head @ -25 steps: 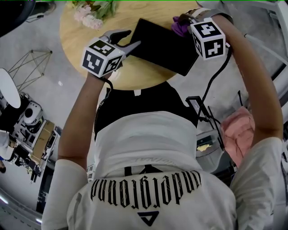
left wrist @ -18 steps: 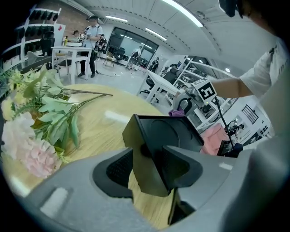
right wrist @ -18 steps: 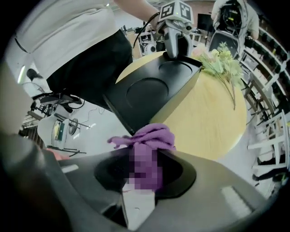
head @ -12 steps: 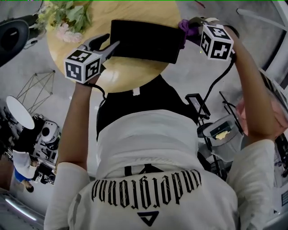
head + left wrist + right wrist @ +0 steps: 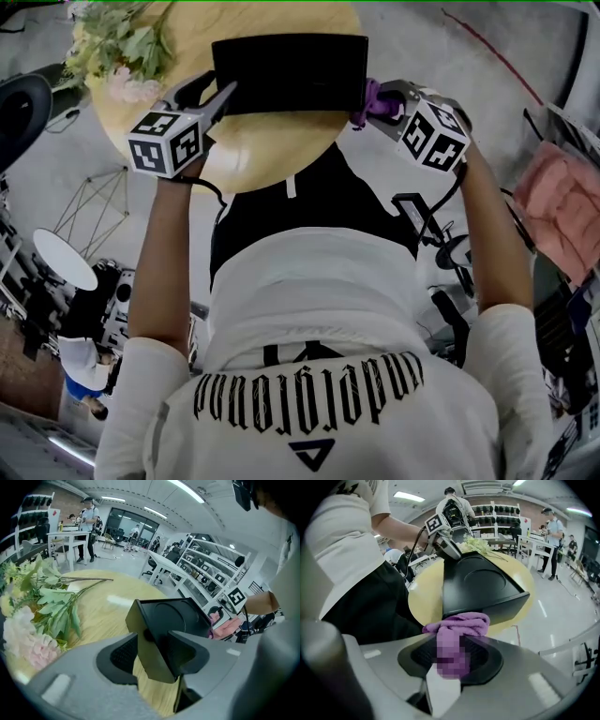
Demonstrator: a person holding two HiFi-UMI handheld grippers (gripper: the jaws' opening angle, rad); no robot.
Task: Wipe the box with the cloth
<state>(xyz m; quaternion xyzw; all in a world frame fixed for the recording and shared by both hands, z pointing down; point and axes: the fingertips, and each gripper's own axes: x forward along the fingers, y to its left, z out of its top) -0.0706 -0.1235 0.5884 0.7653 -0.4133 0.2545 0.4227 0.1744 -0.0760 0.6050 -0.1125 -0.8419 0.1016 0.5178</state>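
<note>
Apparently mid-wipe: the left tongs clamp the 9 o'clock end of the black box, at 12 o'clock on the table. The right tongs, clenched on the purple cloth, hold it against the box's 3 o'clock side. Other faces probably remain to be wiped.

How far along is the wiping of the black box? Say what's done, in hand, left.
Done: the right gripper holds the purple cloth; the left gripper clamps a corner of the black box on the round table. In hand: the cloth meets the box's right end. Left: no wiped patch shows, so the top and other sides probably still need wiping.
</note>
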